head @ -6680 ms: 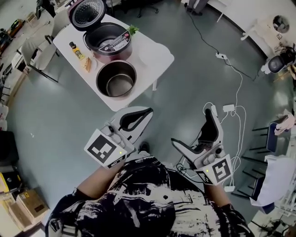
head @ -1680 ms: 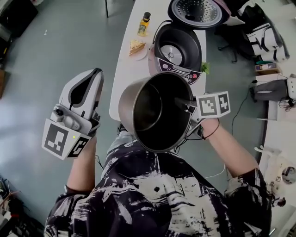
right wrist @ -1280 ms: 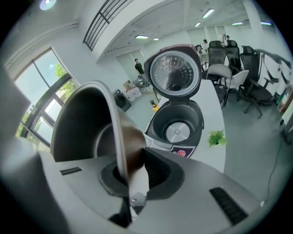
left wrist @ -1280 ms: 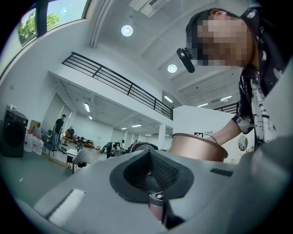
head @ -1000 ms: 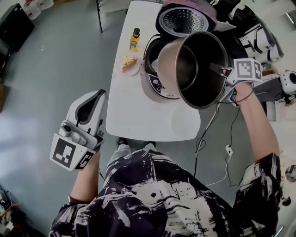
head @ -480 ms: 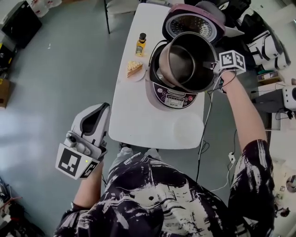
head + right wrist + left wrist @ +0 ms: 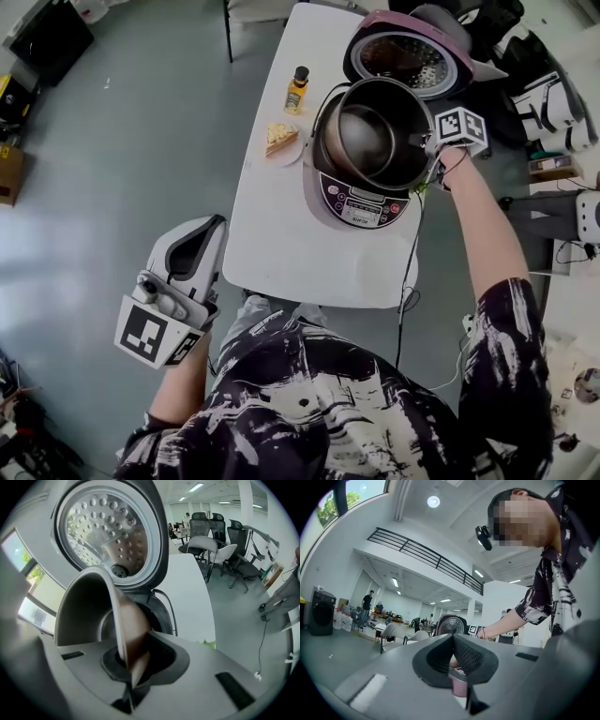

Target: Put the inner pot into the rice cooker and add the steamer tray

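The pink rice cooker [image 7: 361, 192] stands on the white table [image 7: 281, 244] with its lid [image 7: 408, 56] swung up. The metal inner pot [image 7: 375, 131] hangs tilted over the cooker's opening. My right gripper [image 7: 433, 155] is shut on its right rim. In the right gripper view the pot wall [image 7: 89, 611] runs between that gripper's jaws [image 7: 129, 660], with the lid's steel underside [image 7: 110, 531] above. My left gripper [image 7: 187, 272] is off the table's front left corner, shut and holding nothing. A pale round shape [image 7: 375, 274], perhaps the steamer tray, lies near the table's front right.
A small bottle [image 7: 298, 89] and a plate with a slice of food [image 7: 279, 141] sit left of the cooker. A green sprig [image 7: 415, 187] lies at the cooker's right. A cable [image 7: 405, 300] hangs off the table's front. Office chairs [image 7: 220, 550] stand beyond.
My right gripper has carried the pot down and back from in front of the cooker to right over its opening. The left gripper has stayed where it was.
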### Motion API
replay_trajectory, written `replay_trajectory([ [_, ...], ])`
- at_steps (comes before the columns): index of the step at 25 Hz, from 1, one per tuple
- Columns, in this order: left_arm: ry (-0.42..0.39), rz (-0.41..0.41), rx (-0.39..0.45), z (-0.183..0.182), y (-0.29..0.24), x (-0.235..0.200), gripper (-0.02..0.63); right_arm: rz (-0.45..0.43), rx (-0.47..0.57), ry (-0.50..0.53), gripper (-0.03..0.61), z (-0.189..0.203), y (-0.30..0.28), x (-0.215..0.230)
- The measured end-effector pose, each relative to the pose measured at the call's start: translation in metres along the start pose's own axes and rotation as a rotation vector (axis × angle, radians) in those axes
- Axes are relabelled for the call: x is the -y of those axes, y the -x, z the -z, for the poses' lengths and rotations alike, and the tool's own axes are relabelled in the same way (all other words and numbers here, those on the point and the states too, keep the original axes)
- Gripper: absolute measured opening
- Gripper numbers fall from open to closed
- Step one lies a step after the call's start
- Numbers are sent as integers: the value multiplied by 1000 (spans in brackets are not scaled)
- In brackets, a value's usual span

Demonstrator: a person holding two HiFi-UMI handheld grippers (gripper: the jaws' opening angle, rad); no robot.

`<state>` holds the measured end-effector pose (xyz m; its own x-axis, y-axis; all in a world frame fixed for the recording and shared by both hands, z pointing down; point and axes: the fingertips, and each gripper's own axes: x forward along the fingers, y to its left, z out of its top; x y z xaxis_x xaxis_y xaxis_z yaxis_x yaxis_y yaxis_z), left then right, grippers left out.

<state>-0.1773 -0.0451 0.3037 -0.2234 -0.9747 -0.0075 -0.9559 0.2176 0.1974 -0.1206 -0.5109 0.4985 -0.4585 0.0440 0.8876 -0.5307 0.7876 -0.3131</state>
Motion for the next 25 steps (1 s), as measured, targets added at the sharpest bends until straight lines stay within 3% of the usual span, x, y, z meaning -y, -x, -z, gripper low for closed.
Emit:
replay_trajectory([
  [13, 13, -4, -18, 7, -1, -10, 5, 114, -71, -1, 11, 15, -28, 15],
  [25, 26, -7, -11, 9, 3, -16, 5, 247, -105, 82, 8, 15, -33, 21],
])
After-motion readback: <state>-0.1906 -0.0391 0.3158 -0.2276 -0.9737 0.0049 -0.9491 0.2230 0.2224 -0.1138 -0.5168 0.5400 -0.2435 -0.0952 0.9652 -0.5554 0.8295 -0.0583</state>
